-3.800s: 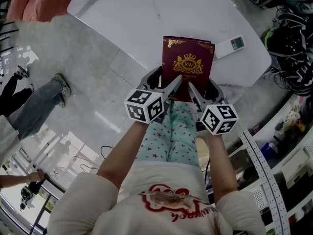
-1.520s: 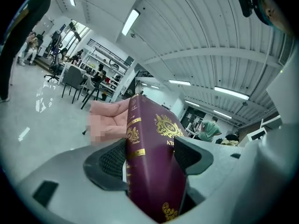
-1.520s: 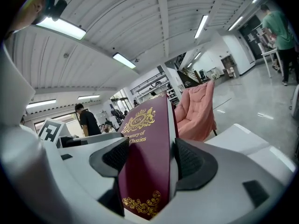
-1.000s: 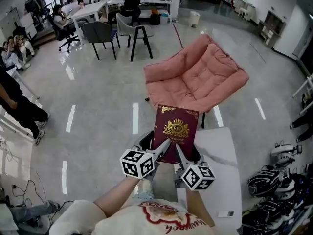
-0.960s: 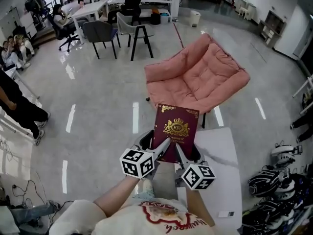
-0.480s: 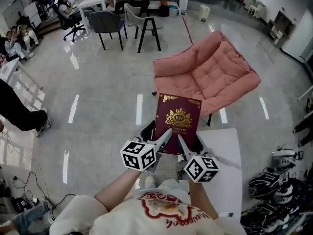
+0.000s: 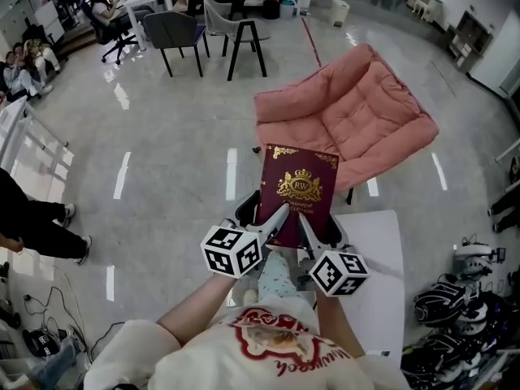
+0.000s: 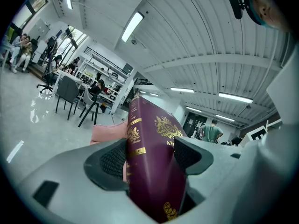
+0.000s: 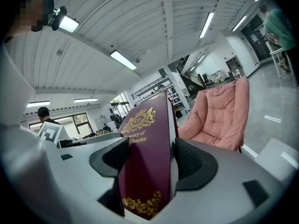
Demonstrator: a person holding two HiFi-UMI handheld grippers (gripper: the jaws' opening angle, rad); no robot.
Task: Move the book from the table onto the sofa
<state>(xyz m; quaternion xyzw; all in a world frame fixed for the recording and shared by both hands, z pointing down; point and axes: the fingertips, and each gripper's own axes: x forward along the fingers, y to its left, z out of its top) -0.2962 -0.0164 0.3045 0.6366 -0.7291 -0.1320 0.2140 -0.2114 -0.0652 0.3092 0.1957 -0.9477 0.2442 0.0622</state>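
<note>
Book (image 9: pixel 145 169) cover: "RW", "…easury of Classics".

Left gripper (image 7: pixel 262 216): clamped on book (image 7: pixel 299 187); right gripper (image 7: pixel 318 226): clamped on book; forearms (image 7: pixel 197 309): extended forward, converging

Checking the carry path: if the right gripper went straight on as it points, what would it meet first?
Probably the near edge of the sofa, across open floor. The right gripper is shut on the book, which hides the exact line; the sofa sits right of it.
</note>
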